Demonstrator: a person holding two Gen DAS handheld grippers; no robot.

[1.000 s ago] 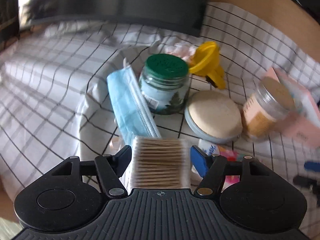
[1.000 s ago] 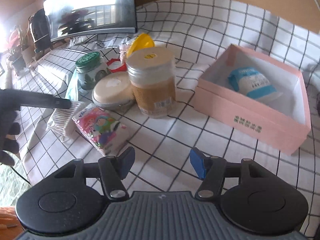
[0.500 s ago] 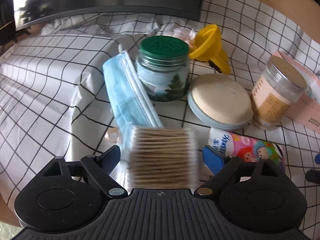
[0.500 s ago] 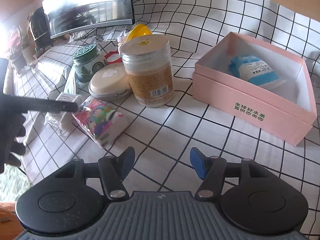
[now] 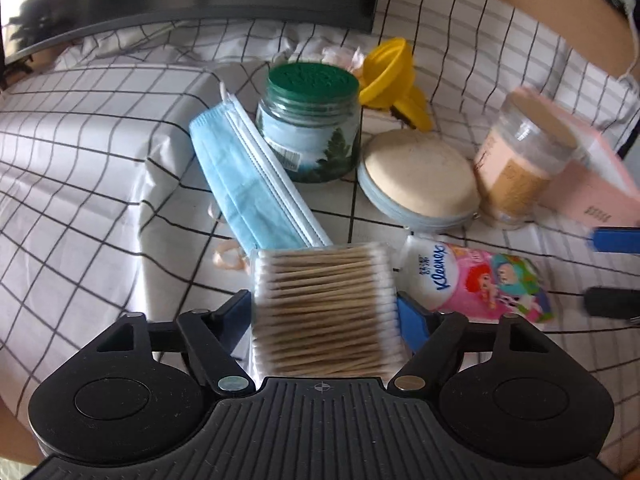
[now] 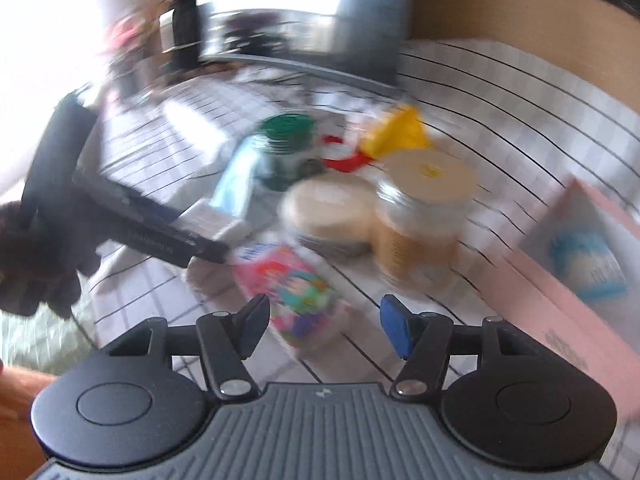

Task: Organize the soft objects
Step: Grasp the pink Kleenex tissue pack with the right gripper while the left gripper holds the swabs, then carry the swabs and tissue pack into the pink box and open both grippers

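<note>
Left gripper: jaws at widest, straddling cotton swab pack, pads beside its two short sides, pressing or not unclear, read as not gripping

Swab pack: clear thin-walled box, flat on checked cloth, swabs in tight rows. Likely light, wall slick and a little springy; best taken across the short sides, low on the wall, modest squeeze to avoid buckling

Just right of it: Kleenex tissue pack, soft film wrap, compressible, light; take across the narrow width at mid-length

Right gripper: half open, nothing between pads, view blurred, tissue pack directly ahead

Behind swabs: blue face mask, limp, thin, partly tucked under the pack; pinch at an edge fold

Further: green-lidded jar, round beige pouch, clear canister, all rigid or semi-rigid

Far right: pink box, open, blue packet inside; probable destination for the soft things
</note>
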